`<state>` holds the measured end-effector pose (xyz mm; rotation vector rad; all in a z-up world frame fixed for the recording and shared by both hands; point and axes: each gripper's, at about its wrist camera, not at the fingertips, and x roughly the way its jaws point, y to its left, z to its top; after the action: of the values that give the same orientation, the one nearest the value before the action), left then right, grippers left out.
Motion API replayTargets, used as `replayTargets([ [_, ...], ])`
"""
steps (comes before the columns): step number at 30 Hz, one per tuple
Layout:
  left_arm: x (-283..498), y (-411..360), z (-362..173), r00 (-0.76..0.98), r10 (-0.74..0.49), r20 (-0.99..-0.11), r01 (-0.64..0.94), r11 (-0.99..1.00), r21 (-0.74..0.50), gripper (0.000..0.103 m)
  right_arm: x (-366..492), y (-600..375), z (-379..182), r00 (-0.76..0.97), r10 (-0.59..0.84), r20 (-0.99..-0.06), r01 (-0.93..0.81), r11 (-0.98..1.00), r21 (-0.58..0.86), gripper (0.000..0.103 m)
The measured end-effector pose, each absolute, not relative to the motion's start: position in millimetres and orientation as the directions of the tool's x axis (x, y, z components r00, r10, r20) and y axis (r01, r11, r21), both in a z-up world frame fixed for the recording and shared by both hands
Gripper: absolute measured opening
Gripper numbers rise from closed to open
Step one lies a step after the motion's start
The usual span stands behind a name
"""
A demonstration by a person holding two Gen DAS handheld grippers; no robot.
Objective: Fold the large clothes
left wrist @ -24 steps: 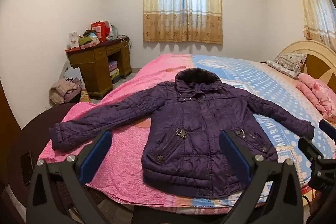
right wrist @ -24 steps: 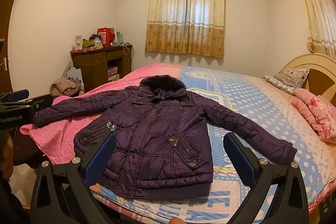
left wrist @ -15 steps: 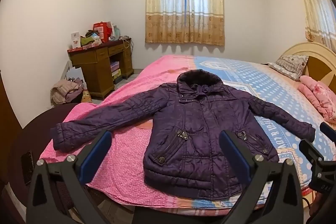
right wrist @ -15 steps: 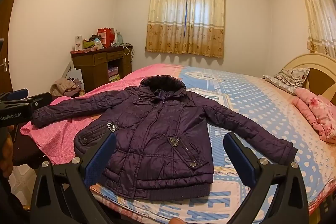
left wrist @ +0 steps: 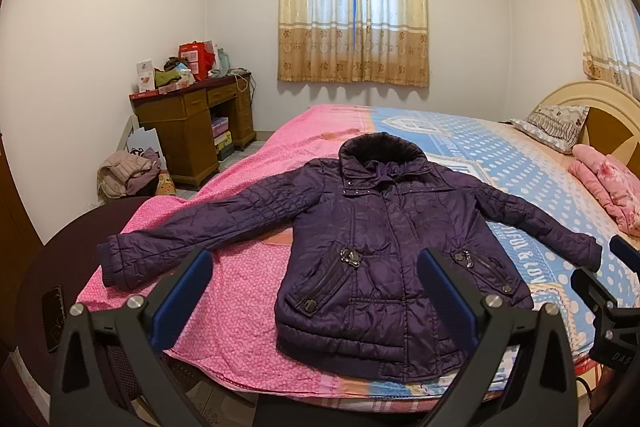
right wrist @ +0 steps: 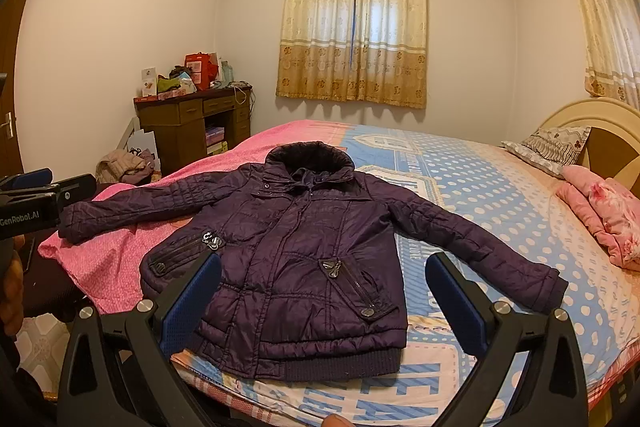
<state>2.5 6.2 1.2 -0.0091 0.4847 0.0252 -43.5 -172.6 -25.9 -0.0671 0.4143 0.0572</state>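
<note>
- The bed [left wrist: 248, 291], covered in a pink and blue spread, carries the work; its near edge runs just under the jacket's hem, so little room is left there.
- The purple jacket [left wrist: 384, 247] lies face up and closed near the foot of the bed, collar pointing to the window, both sleeves spread out to the sides.
- The left sleeve [left wrist: 192, 231] rests on the pink half, its cuff close to the bed's edge; the right sleeve [right wrist: 480, 247] lies on the blue dotted half.
- The left tongs [left wrist: 316, 301] hang above the near edge, spread wide with nothing between them; the right tongs [right wrist: 324, 303] likewise stand fully apart and empty, over the hem.
- Judgement: folding has not begun. A good start is to take each cuff and bring the sleeves across the chest, one tidy layer over the other.
- The padded shell looks slippery and springy, so bite deep into the ribbed cuff [right wrist: 554, 289], not the smooth fabric, and press each fold flat.
</note>
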Motion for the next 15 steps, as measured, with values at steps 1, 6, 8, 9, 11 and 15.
replayTargets([
  [1, 2.7, 6.3, 1.1, 0.884, 0.023, -0.467, -0.027, 1.0, -0.002, 0.103, -42.7, -172.5, -27.2, 0.914, 0.042, -0.403, -0.069, 0.996, -0.053, 0.102],
  [6, 2.4, 6.7, 0.4, 0.885, 0.024, -0.464, -0.028, 1.0, -0.002, 0.103, -42.3, -172.2, -26.9, 0.914, 0.042, -0.404, -0.069, 0.996, -0.053, 0.102],
  [8, 2.7, 6.5, 0.7, 0.885, 0.025, -0.465, -0.029, 1.0, -0.002, 0.103, -42.4, -172.5, -26.9, 0.914, 0.044, -0.404, -0.07, 0.996, -0.051, 0.102],
  [9, 2.3, 5.9, 0.9, 0.885, 0.023, -0.466, -0.028, 1.0, -0.003, 0.103, -42.5, -172.4, -27.0, 0.914, 0.044, -0.403, -0.07, 0.996, -0.051, 0.102],
  [11, 1.9, 5.4, 0.9, 0.885, 0.026, -0.465, -0.03, 1.0, -0.001, 0.103, -42.4, -172.3, -26.8, 0.914, 0.043, -0.404, -0.07, 0.996, -0.051, 0.102],
  [15, 1.7, 6.3, 0.4, 0.885, 0.025, -0.465, -0.029, 1.0, 0.0, 0.103, -42.7, -172.4, -27.2, 0.914, 0.043, -0.404, -0.069, 0.996, -0.05, 0.102],
])
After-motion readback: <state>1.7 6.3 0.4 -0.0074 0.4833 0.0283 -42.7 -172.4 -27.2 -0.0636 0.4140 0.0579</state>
